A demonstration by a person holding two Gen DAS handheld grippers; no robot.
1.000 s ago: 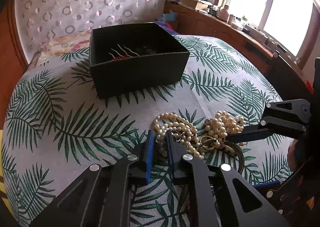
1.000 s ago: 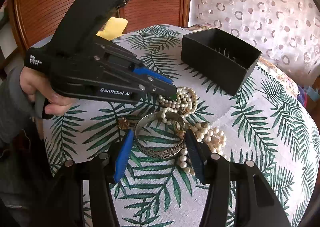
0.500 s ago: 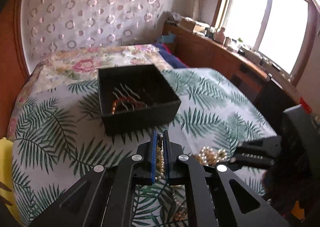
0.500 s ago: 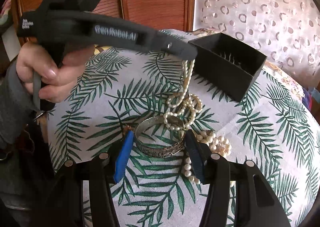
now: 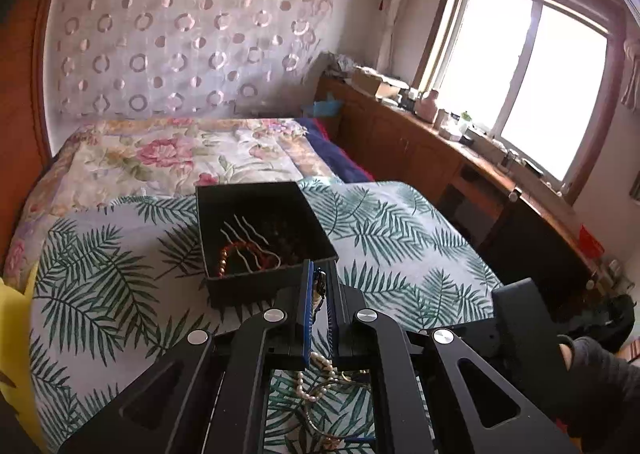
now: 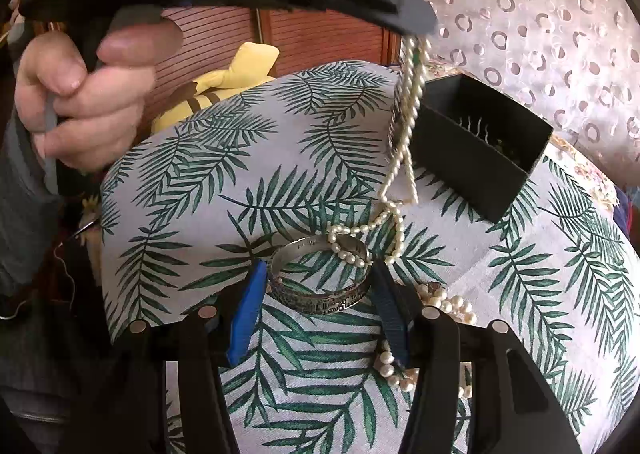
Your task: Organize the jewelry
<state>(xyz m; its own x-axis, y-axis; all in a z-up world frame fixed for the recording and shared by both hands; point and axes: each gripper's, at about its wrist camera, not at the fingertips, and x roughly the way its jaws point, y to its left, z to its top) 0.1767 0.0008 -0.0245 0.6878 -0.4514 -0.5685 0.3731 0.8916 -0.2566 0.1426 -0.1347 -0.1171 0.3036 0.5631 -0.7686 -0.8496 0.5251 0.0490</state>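
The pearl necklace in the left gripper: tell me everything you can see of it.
The pearl necklace is a long string of small cream-white beads. The left gripper, shut, pinches its top, so several strands hang down in a loose bunch beside the black box. Its lower loops still lie on the leaf-print cloth, one draped across the rim of the silver bangle. It is not yet fully lifted.

The left gripper, gripped by a bare hand, is clamped on the pearl necklace above the black box, while the right gripper sits lower, jaws apart.
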